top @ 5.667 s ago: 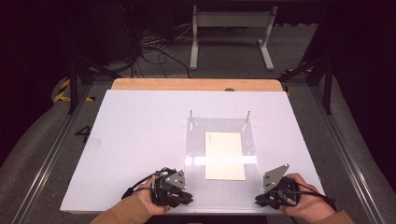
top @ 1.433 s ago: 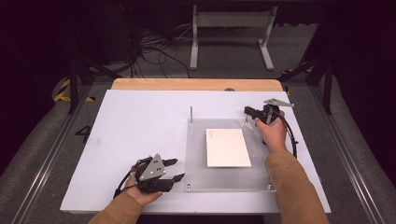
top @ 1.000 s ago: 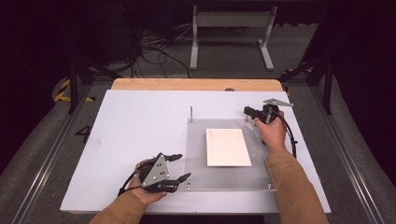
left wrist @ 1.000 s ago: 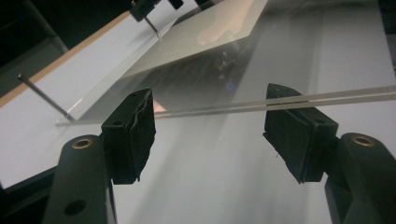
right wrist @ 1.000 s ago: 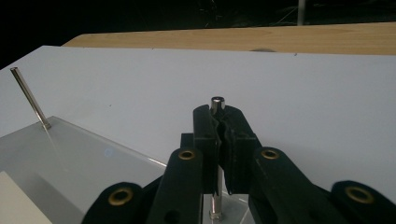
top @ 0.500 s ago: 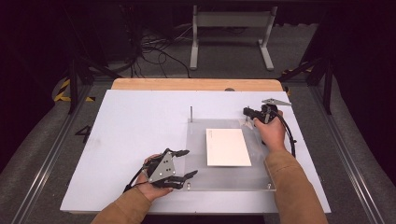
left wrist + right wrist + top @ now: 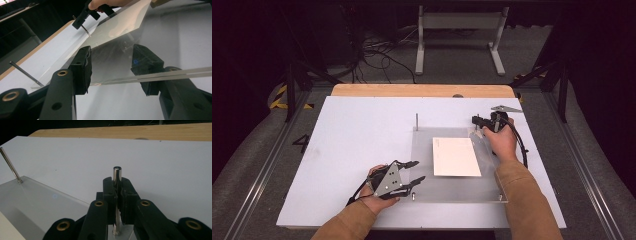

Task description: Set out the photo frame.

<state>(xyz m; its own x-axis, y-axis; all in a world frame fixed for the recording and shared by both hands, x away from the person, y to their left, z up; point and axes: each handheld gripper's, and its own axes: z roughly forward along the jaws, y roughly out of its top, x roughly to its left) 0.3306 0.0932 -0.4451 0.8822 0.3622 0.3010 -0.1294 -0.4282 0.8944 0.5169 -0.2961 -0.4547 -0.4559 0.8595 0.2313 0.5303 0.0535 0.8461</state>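
Observation:
A clear acrylic plate (image 7: 452, 189) lies on the white board (image 7: 357, 130), with a white paper sheet (image 7: 456, 156) in its middle. A thin metal post (image 7: 417, 121) stands at the plate's far left corner. My right gripper (image 7: 476, 120) is at the far right corner, shut on a second metal post (image 7: 117, 171) that stands upright between its jaws (image 7: 117, 182). My left gripper (image 7: 417, 171) is open at the plate's near left corner. In the left gripper view the plate's edge (image 7: 120, 80) runs across between the open jaws (image 7: 112, 57).
Short studs stick up at the plate's near corners (image 7: 413, 196) (image 7: 500, 198). A wooden strip (image 7: 422, 90) borders the board's far edge. Beyond it are cables and a metal stand (image 7: 459, 35) on the floor. Rails run along both sides of the table.
My left gripper has slid right to the plate's near left corner. My right gripper, at the near edge 5.7 s ago, has stayed on the far right post over the last second.

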